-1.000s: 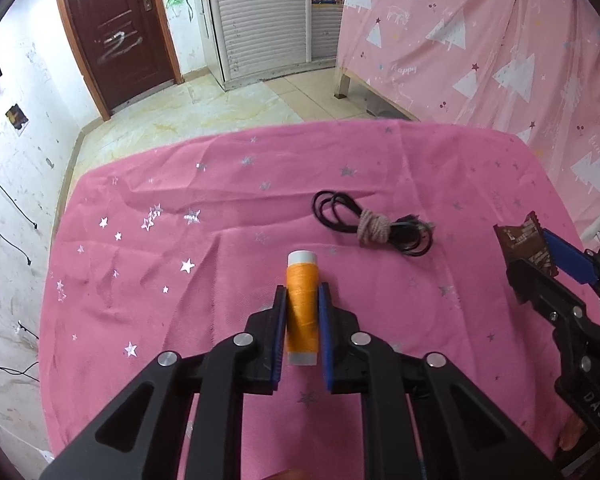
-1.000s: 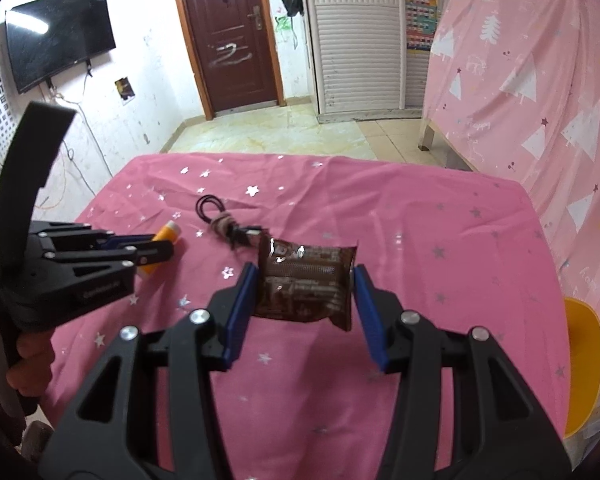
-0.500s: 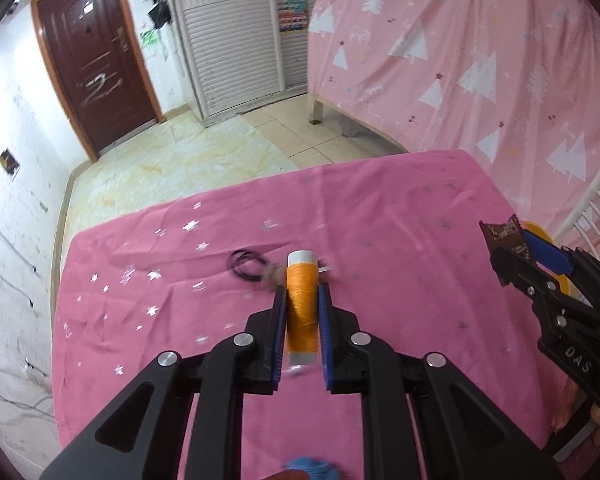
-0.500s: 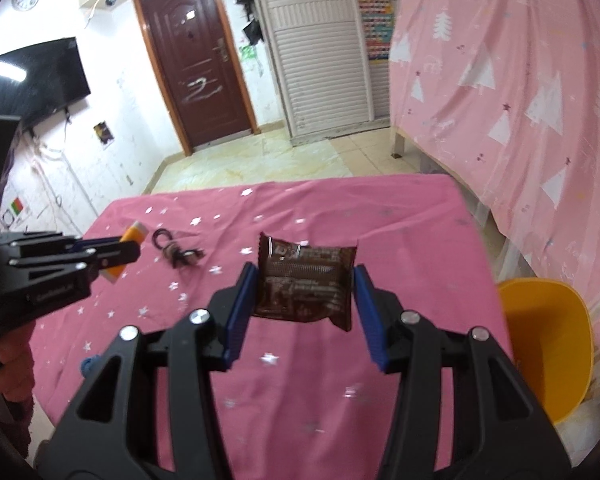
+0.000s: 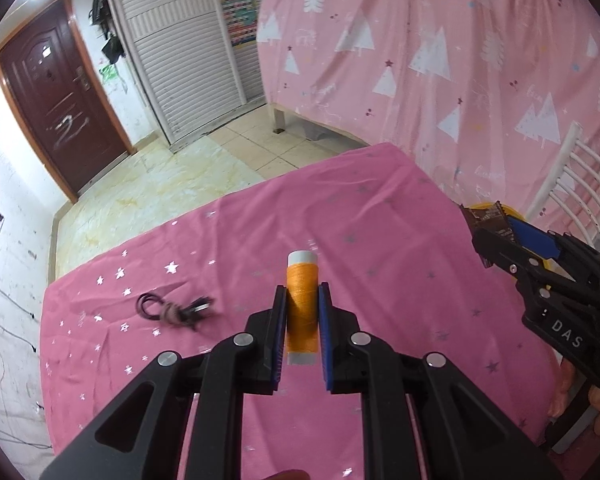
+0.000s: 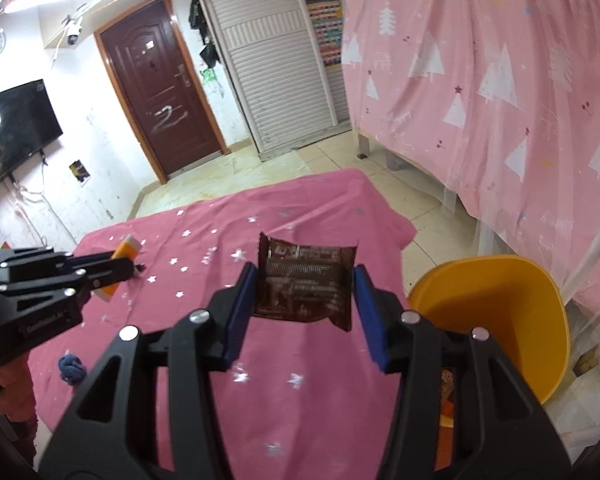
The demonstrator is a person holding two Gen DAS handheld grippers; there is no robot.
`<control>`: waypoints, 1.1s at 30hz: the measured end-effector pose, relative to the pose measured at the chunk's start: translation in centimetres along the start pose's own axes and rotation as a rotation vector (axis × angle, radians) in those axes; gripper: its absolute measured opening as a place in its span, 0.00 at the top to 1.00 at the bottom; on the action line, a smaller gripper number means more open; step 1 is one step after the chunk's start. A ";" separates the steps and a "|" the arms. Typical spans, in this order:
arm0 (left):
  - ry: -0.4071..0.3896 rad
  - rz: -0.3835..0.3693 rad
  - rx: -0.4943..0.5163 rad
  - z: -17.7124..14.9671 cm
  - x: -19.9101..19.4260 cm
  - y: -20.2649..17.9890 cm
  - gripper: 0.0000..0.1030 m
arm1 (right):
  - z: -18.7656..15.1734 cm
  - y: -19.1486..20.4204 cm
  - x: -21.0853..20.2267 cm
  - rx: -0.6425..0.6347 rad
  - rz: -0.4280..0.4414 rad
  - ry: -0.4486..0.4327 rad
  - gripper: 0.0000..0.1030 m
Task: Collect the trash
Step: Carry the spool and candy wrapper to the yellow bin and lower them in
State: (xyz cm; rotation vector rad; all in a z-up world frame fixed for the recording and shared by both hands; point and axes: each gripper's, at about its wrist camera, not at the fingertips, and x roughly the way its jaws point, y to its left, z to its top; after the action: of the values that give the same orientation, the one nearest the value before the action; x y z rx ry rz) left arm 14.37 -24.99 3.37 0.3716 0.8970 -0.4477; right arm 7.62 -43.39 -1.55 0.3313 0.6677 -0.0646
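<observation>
Two tongs — spool [image 5: 301, 304], wrapper [image 6: 305, 285] clamped

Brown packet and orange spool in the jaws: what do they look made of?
The brown packet looks like glossy plastic film or foil: shiny glints, creases, a serrated sealed edge. The orange spool looks like wound thread, matte with fine lines, on a smooth white core, probably plastic, showing at both ends.

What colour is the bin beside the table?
Yellow-orange. The bin shows best in the right wrist view, standing on the floor off the table's right edge.
</observation>
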 end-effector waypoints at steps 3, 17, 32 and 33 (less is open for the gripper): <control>0.001 -0.002 0.023 0.4 0.0 -1.6 0.91 | 0.1 -1.3 -0.4 0.023 -0.002 -0.011 0.54; 0.003 -0.096 0.102 1.8 -0.2 -8.8 0.91 | -0.3 -8.0 -2.8 0.177 -0.050 -0.095 0.54; 0.065 -0.274 0.151 3.1 1.2 -17.9 0.91 | -1.1 -15.8 -3.6 0.333 -0.137 -0.130 0.50; 0.069 -0.280 0.153 3.2 1.5 -18.4 0.91 | -1.2 -16.3 -3.4 0.344 -0.145 -0.128 0.50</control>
State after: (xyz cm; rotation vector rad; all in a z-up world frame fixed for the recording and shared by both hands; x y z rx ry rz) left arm 7.73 -42.39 1.76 0.4049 0.9898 -0.7679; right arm 1.56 -58.58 -4.87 0.6039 0.5514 -0.3385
